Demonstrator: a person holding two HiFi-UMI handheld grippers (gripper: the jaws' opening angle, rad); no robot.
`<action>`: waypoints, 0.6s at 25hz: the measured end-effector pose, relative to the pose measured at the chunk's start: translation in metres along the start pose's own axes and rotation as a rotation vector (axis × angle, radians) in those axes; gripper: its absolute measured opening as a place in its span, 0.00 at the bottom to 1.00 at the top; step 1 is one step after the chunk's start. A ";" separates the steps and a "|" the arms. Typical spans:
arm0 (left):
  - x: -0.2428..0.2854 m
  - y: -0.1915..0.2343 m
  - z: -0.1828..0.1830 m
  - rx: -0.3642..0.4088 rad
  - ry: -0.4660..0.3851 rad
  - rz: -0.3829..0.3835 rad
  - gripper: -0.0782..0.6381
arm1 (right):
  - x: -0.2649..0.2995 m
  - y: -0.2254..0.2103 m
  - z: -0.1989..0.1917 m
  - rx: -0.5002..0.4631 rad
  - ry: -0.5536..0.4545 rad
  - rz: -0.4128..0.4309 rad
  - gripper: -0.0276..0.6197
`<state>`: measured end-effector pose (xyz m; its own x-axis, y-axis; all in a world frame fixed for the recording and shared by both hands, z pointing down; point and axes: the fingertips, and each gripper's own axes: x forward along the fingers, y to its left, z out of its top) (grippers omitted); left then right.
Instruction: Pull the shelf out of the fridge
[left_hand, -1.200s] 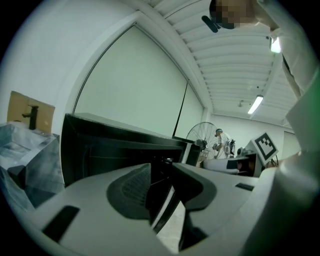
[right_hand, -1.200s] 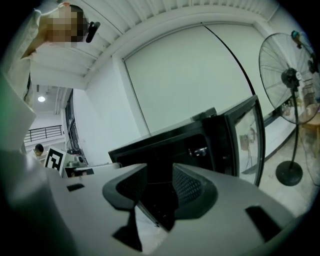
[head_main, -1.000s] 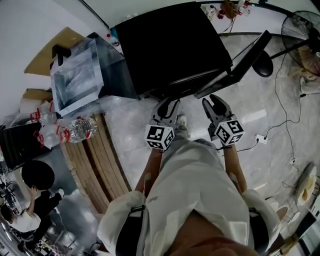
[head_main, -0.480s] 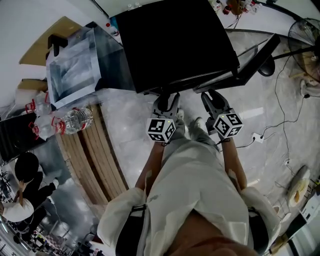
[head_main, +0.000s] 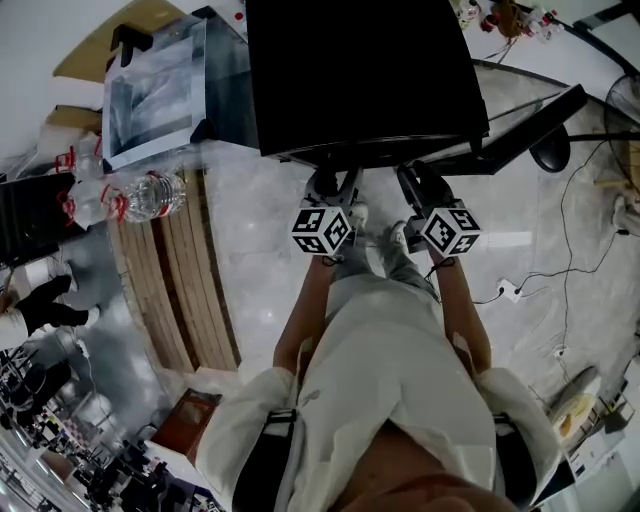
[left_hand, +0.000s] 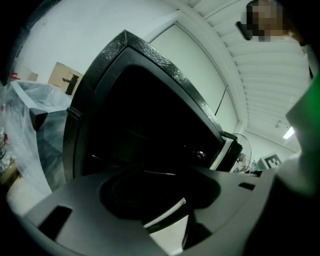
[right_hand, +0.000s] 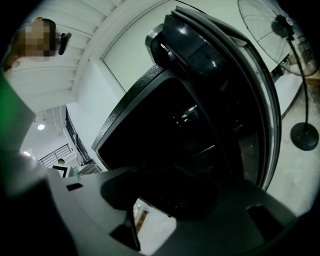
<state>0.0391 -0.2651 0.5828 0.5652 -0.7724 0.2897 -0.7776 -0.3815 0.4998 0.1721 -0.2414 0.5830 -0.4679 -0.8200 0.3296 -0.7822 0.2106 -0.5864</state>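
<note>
1. Two grippers were mine, the left gripper and the right gripper. They sat side by side with their noses at the mouth of the fridge, just under its top edge in the head view.
2. Both pairs of jaws had just been opening and stood part-way apart. Through each gap I saw only bare floor and the dark cabinet, with nothing pinched.
3. One shelf was all I could vouch for. It showed as a thin pale line across the black interior, inside the fridge and not yet drawn out. The dark hid whether more sat above or below it.
4. One door hung open on my right.
5. I judged the shelf to be stiff and flat, with some weight to it. If it was glass it would be smooth-edged, slippery and liable to chip or crack.
6. I reckoned the front edge was the place to grip, one gripper towards each end. Pulled level that way, the shelf should slide without twisting or jamming in its runners.
7. Elsewhere I counted one standing fan past the door and one clear plastic box left of the fridge. A cluster of water bottles lay too bunched to count.
</note>
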 end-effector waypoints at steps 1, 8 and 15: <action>0.002 0.001 -0.002 -0.015 -0.002 0.009 0.39 | 0.003 -0.002 -0.001 0.000 0.004 0.007 0.33; 0.012 0.014 -0.010 -0.113 -0.035 0.055 0.44 | 0.026 -0.008 -0.007 0.066 0.001 0.049 0.35; 0.019 0.027 -0.004 -0.214 -0.089 0.056 0.49 | 0.045 -0.012 -0.003 0.183 -0.058 0.088 0.46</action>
<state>0.0298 -0.2885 0.6055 0.4892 -0.8346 0.2533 -0.7254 -0.2281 0.6495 0.1591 -0.2794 0.6065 -0.5026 -0.8331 0.2307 -0.6487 0.1870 -0.7377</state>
